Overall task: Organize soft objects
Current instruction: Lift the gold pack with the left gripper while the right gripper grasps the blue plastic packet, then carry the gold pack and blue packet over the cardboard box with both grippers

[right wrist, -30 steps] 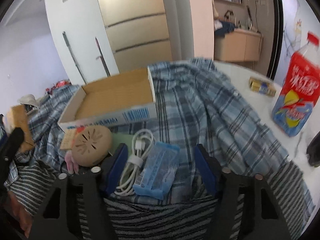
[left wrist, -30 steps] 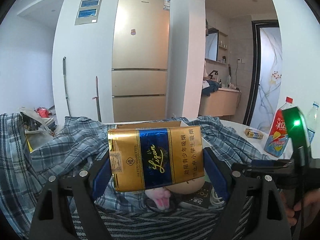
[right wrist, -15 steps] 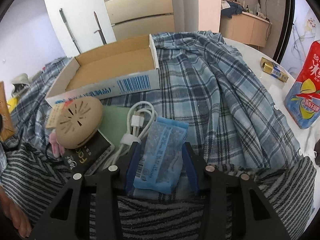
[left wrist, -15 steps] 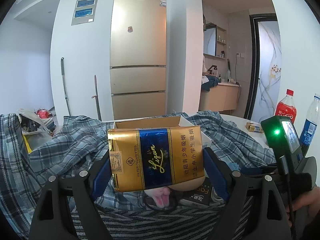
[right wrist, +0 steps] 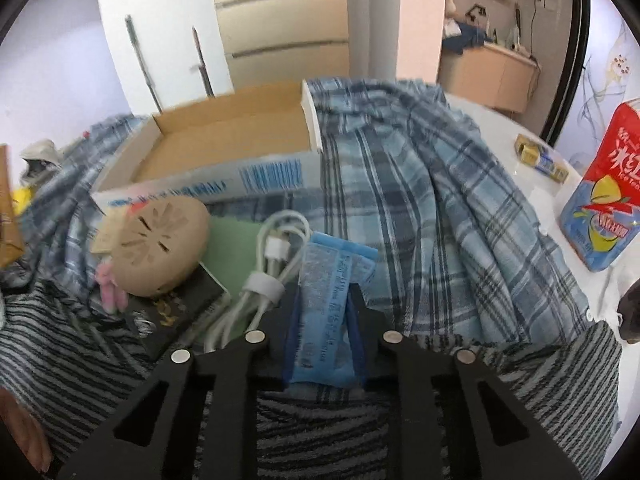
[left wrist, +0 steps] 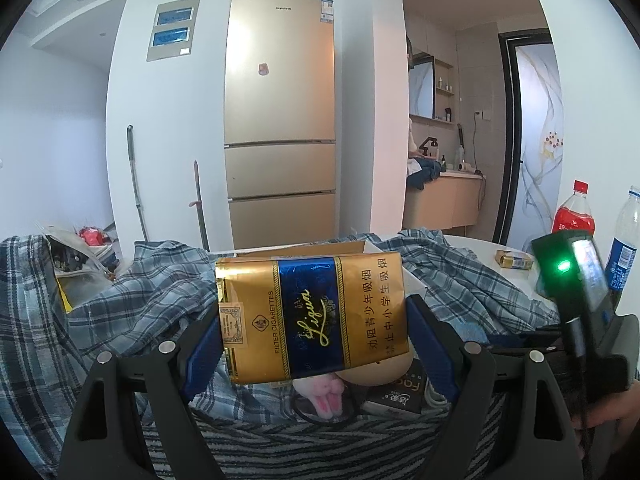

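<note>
Right tongs [right wrist: 322, 320] moved in, now clamped on blue tissue pack [right wrist: 326, 312]

Landmark: cardboard box [right wrist: 224, 136]. Round case [right wrist: 160, 244] lies before it; cable [right wrist: 276, 264] right of case; bottle [right wrist: 600, 196] far right.

Gold fridge [left wrist: 280, 120]: straight ahead of the left hand-held gripper [left wrist: 314, 320], against the far wall. Two poles [left wrist: 136, 184] lean on the wall, ahead-left. Ahead-right, on the white table [left wrist: 480, 248]: red-capped bottle [left wrist: 574, 216] and blue-labelled bottle [left wrist: 622, 252], both upright; small gold box [left wrist: 514, 259] lying near them.
</note>
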Tool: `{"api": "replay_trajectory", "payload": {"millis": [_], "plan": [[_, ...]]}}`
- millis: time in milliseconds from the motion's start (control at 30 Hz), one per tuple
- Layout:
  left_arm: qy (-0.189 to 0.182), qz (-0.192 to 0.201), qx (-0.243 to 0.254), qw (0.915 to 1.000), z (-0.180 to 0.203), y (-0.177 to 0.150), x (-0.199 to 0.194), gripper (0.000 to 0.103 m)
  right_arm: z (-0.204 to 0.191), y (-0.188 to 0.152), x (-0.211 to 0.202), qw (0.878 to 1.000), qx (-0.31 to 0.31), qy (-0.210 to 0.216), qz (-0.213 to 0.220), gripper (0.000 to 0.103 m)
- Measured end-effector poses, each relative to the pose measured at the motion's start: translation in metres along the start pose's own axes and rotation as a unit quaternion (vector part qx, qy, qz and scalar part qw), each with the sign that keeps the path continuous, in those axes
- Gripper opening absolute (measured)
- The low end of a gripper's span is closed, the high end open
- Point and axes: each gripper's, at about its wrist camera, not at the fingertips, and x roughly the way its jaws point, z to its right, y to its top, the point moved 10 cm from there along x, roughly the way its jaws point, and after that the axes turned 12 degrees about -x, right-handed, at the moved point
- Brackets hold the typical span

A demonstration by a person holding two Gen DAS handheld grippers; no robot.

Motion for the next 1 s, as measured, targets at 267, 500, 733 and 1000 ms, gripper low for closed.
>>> {"api": "replay_trajectory", "payload": {"millis": [267, 500, 733, 1000], "plan": [[0.010, 0.024, -0.007, 0.9996, -0.006, 0.007, -0.010, 0.086, -0.022, 0.028, -0.067, 0.984, -0.052, -0.009, 0.171, 0.022], [0.020, 0.052, -0.007, 0.9984, -0.007, 0.014, -0.024, 0.086, -0.041, 0.039, -0.092, 0.968, -0.091, -0.029, 0.233, 0.021], [0.022, 0.064, -0.015, 0.9976, -0.003, 0.035, -0.039, 0.086, -0.036, 0.047, -0.118, 0.963, -0.078, -0.032, 0.256, 0.021], [0.000, 0.085, -0.017, 0.9962, 0.012, 0.083, -0.059, 0.086, -0.030, 0.076, -0.150, 0.960, -0.074, -0.047, 0.268, 0.021]]}}
